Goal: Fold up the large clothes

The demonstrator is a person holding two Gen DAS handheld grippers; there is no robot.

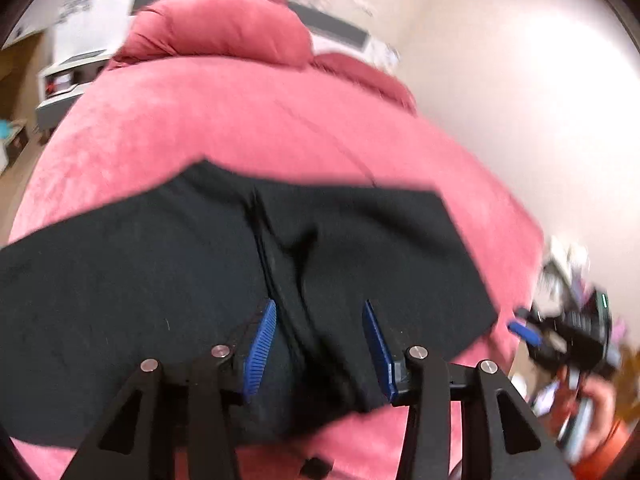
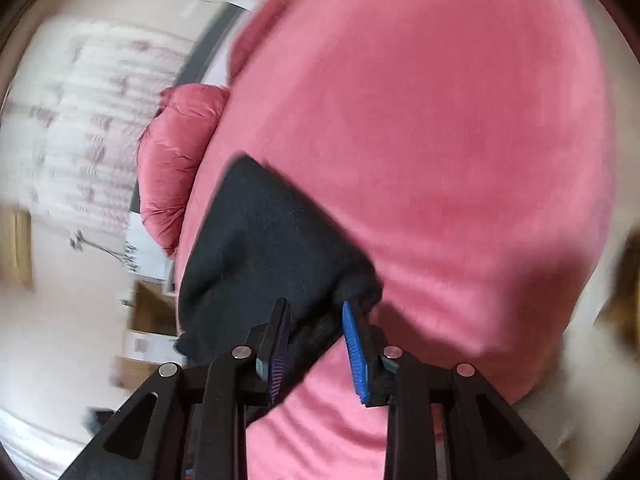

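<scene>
A large black garment (image 1: 160,264) lies spread on a pink bed cover (image 1: 240,120). In the left wrist view my left gripper (image 1: 320,308) is open, its blue pads on either side of a raised fold and seam of the cloth. In the right wrist view my right gripper (image 2: 314,308) is open, with an edge of the black garment (image 2: 260,232) lying between its pads. The right gripper also shows in the left wrist view (image 1: 524,332), blurred, at the right past the garment's edge.
A pink pillow (image 1: 216,28) sits at the head of the bed and also shows in the right wrist view (image 2: 176,152). A white bedside unit (image 1: 68,76) stands at the far left. A pale wall (image 1: 520,80) runs along the right. Clutter lies on the floor (image 1: 568,264).
</scene>
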